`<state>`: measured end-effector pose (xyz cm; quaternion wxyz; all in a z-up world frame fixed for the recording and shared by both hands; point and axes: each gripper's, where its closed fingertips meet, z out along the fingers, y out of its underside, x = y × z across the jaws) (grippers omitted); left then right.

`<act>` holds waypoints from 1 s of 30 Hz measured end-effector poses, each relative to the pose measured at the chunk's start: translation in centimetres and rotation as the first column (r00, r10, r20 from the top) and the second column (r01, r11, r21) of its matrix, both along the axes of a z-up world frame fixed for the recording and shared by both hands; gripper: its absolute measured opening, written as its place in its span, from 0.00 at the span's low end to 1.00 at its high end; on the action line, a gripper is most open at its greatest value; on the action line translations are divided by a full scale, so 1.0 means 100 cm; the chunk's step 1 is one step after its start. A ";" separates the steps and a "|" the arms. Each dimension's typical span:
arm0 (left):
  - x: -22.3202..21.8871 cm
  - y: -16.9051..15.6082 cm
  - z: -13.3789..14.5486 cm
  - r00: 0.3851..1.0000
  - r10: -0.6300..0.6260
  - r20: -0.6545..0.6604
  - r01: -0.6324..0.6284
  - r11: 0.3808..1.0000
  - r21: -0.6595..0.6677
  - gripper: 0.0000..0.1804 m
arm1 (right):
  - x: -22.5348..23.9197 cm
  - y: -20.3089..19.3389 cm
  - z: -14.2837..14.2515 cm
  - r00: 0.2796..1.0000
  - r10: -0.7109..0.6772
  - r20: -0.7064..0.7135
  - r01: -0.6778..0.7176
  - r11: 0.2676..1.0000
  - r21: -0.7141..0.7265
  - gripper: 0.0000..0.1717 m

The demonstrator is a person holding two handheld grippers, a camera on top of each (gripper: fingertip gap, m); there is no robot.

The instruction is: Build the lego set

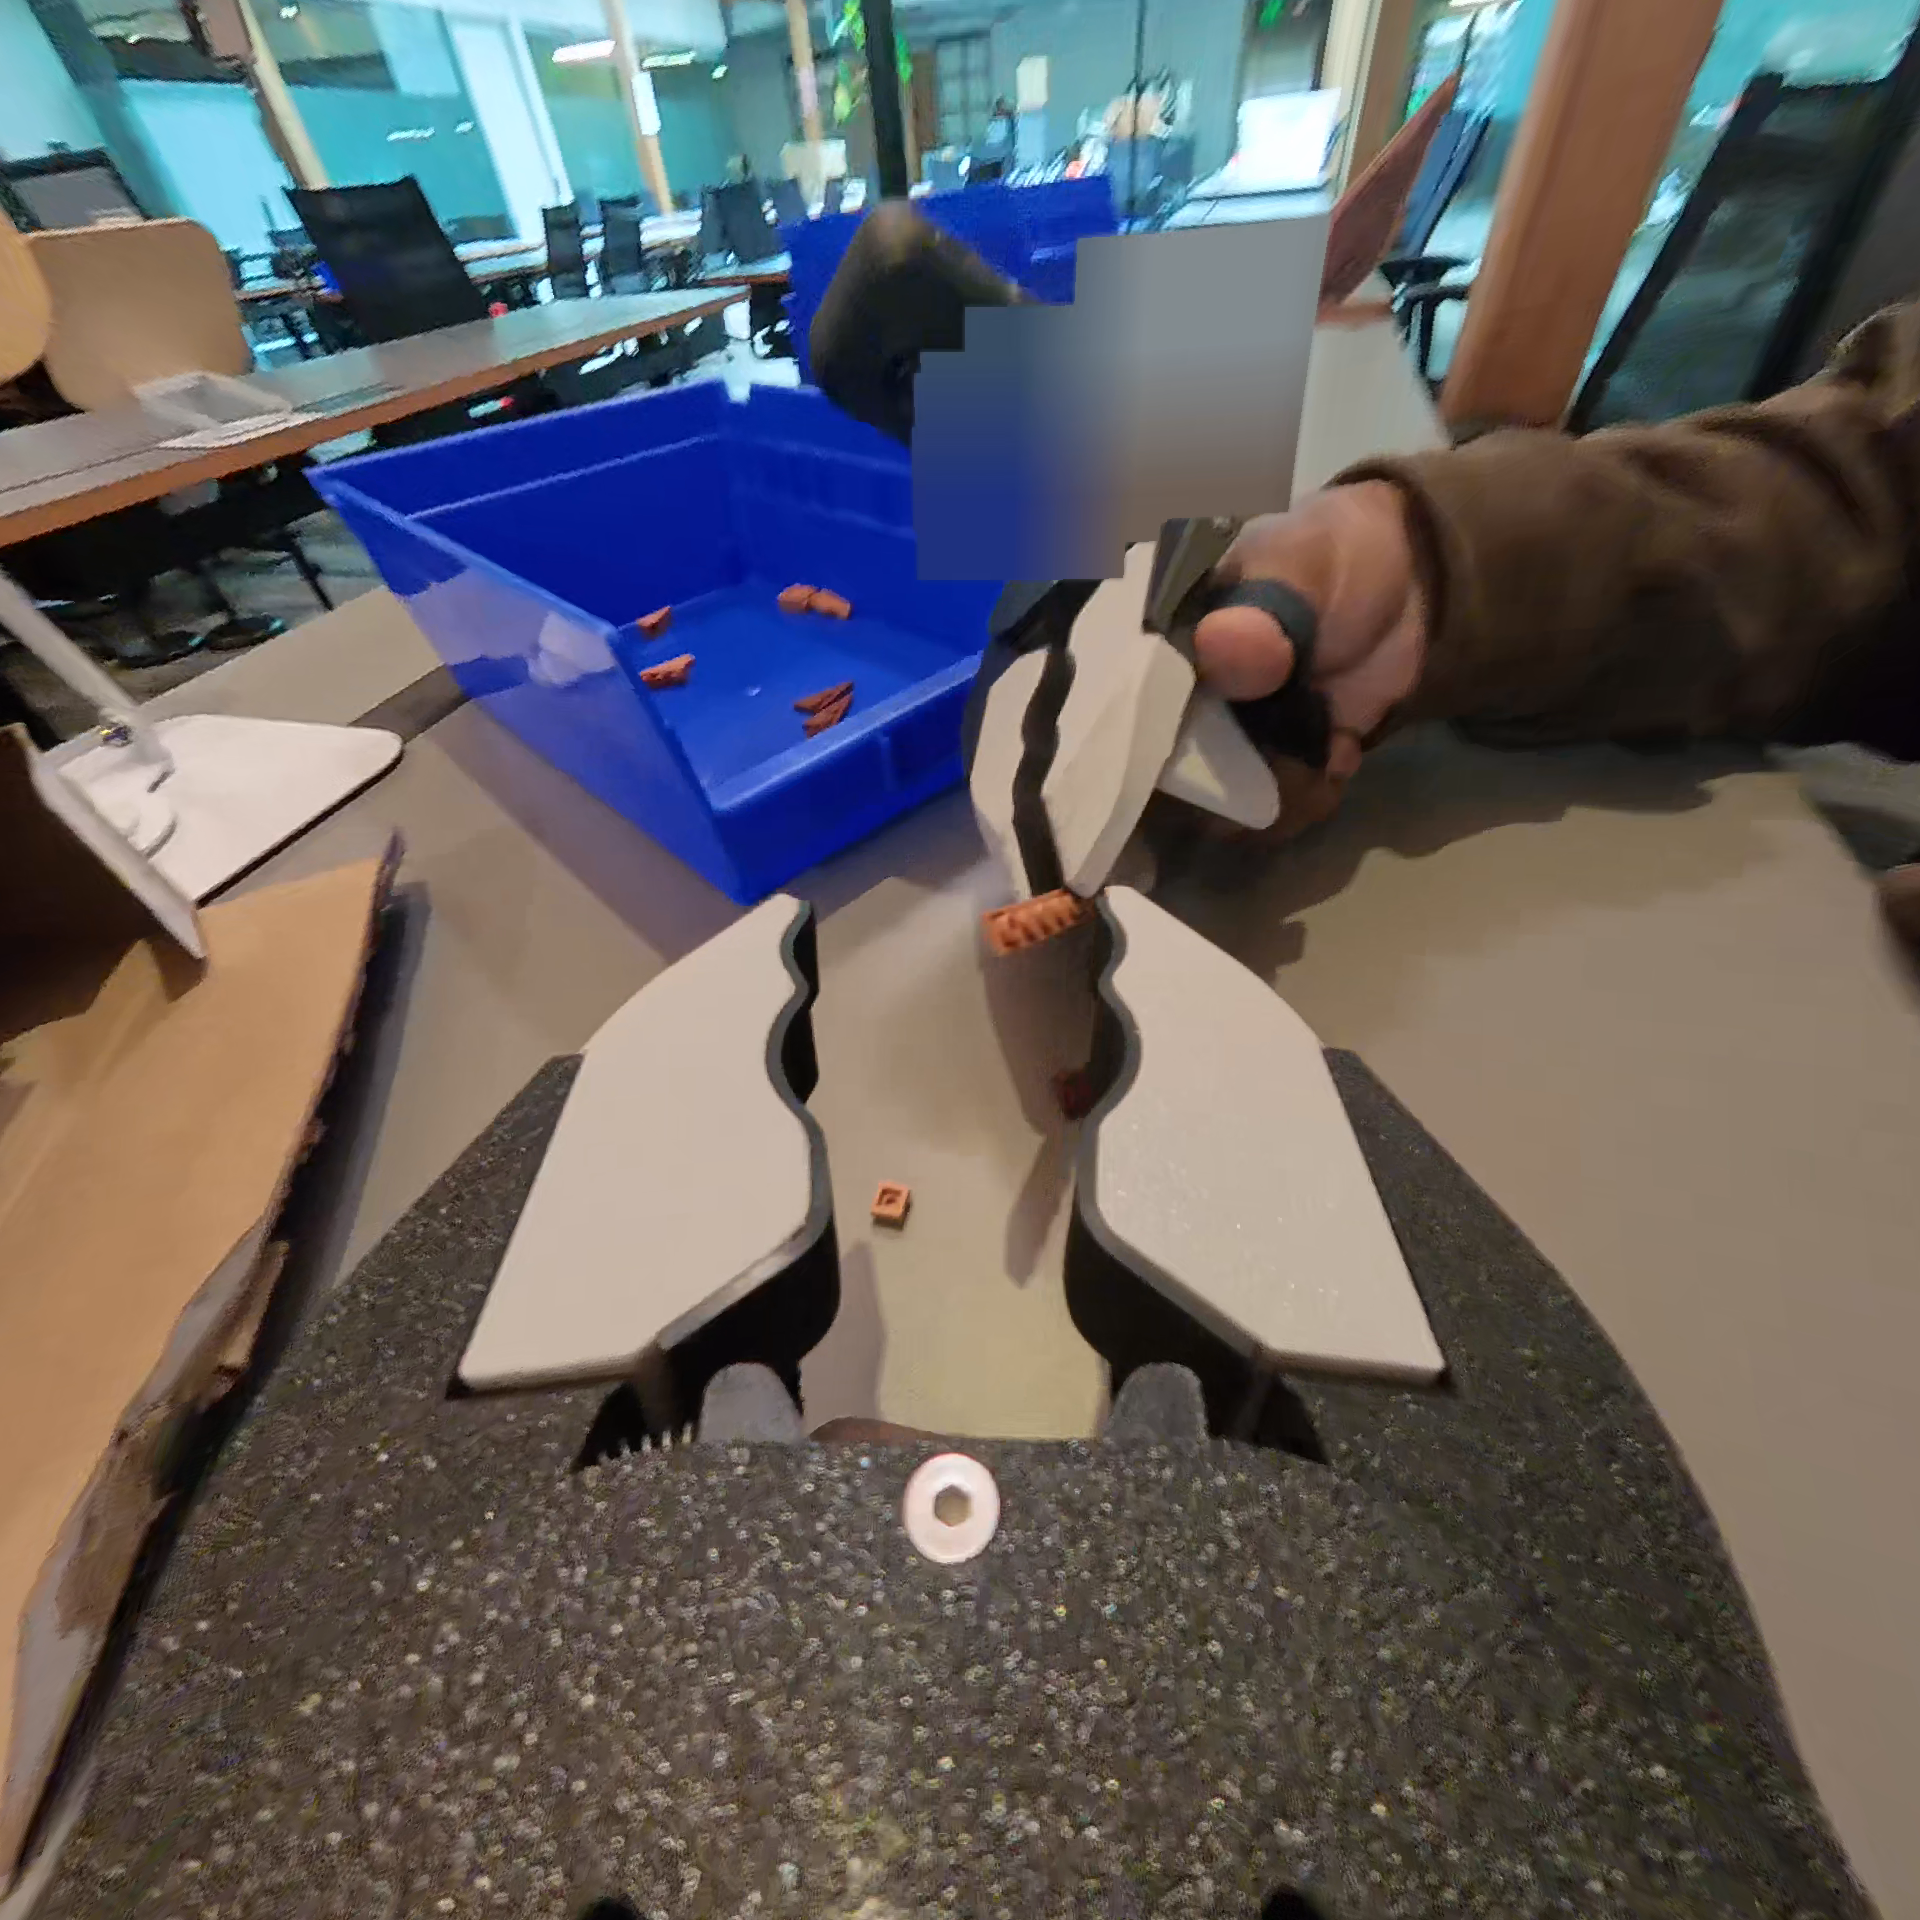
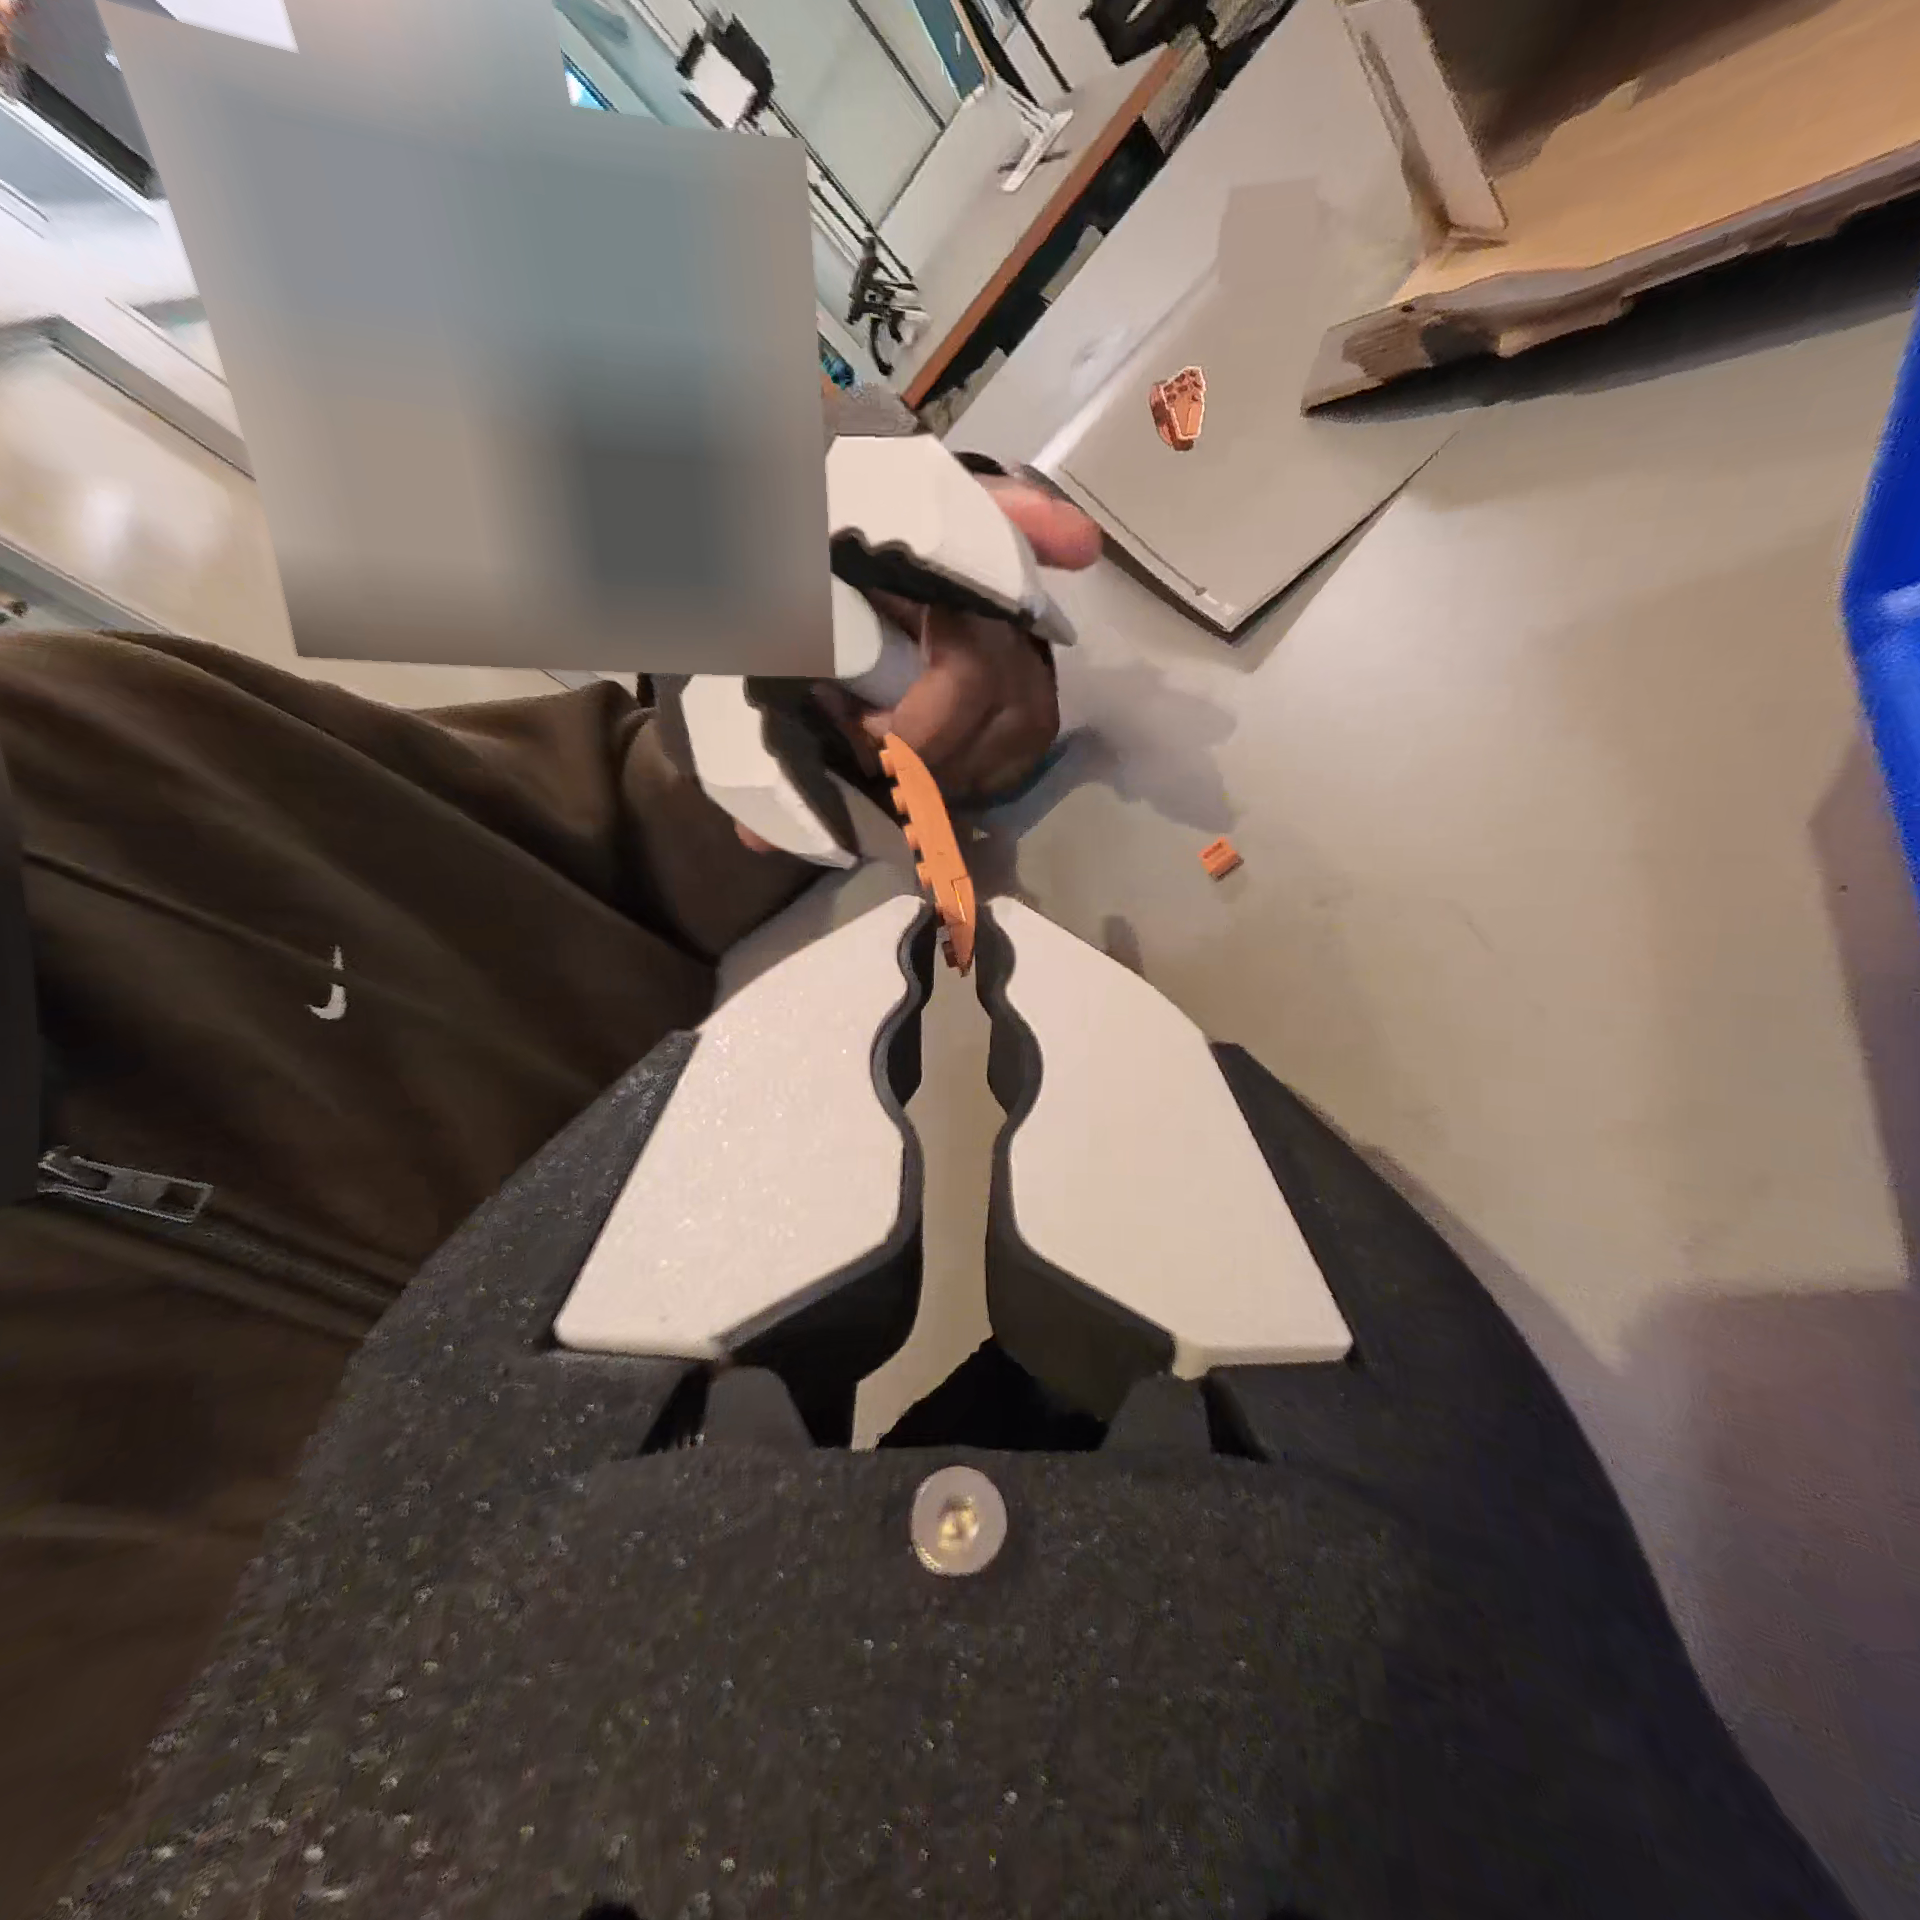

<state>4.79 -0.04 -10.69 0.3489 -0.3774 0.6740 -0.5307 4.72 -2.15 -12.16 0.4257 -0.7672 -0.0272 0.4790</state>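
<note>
Near, between the spread fingers of the left gripper (image 1: pixel 956 914), a small orange square piece (image 1: pixel 888 1203) lies on the grey table (image 1: pixel 1455 1143); these tongs are released, gripping nothing, though the right finger stands close beside an orange studded plate (image 1: pixel 1034 920), which looks handed across. That plate is clenched at its end by the right gripper (image 2: pixel 954 920), both pads pressing its faces so its long studded body sticks out edge-on toward the left tongs. The hand (image 1: pixel 1320 634) on the right gripper wears a brown sleeve. To the left lies torn cardboard (image 1: pixel 156 1143). Farther off stands a blue bin (image 1: pixel 582 582) with several orange pieces (image 1: pixel 826 707) on its floor, probably a store for them. A small white logo mark shows on the brown jacket (image 2: pixel 329 997); no writing is legible
</note>
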 end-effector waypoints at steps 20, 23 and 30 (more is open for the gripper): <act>-0.013 -0.024 -0.010 0.986 -0.156 -0.055 0.157 0.988 0.009 0.05 | 0.004 0.003 0.021 0.977 -0.057 0.206 0.005 0.969 0.247 0.13; -0.011 -0.021 -0.004 0.981 -0.164 -0.102 0.144 0.973 -0.183 0.05 | 0.001 0.000 0.017 0.856 -0.115 0.503 -0.082 0.932 0.353 0.15; -0.013 -0.022 0.004 0.967 -0.225 -0.122 0.166 0.914 -0.370 0.05 | -0.016 0.003 -0.001 0.783 -0.111 0.611 -0.130 0.933 0.337 0.04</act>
